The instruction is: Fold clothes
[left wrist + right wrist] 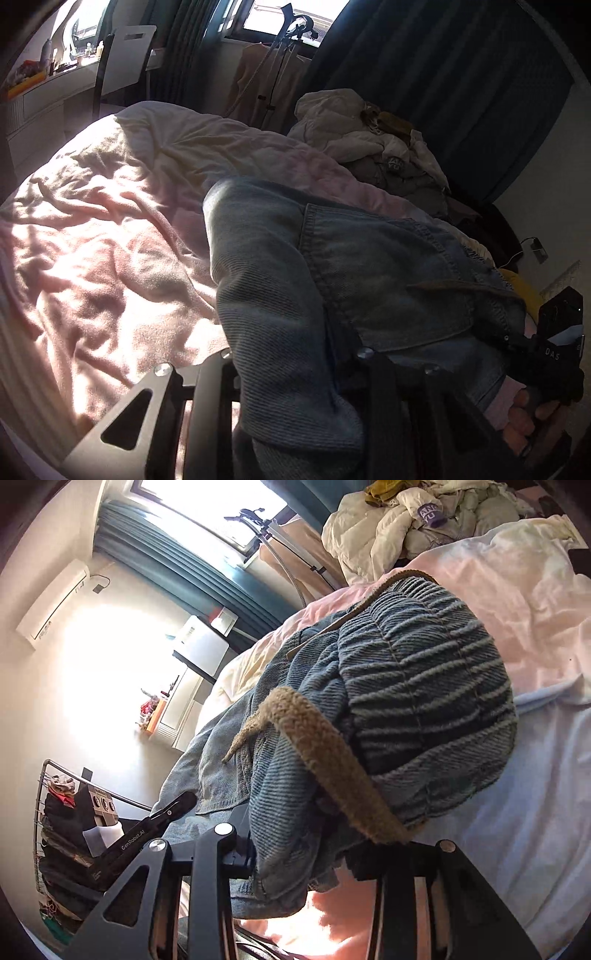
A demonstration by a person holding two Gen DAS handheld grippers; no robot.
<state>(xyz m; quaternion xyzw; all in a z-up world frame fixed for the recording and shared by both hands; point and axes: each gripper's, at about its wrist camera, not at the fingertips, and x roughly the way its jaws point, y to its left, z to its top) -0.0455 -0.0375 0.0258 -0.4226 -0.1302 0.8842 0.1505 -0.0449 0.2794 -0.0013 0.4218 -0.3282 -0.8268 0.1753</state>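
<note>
Blue denim garment (295,266), gripped at both ends above a pink bedsheet (92,240)
Left gripper (295,373): jaws narrowed, denim clamped between; right gripper (317,849): jaws narrowed, elasticated waistband pinched; tan drawstring (332,768) draped across.

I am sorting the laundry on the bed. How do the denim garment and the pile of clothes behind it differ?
The denim garment is blue; the pile of clothes is mostly white and grey. The denim garment is gripped by both tongs and partly raised off the pink blanket; the pile lies loose and crumpled, untouched. Both are still unfolded on the bed.
</note>
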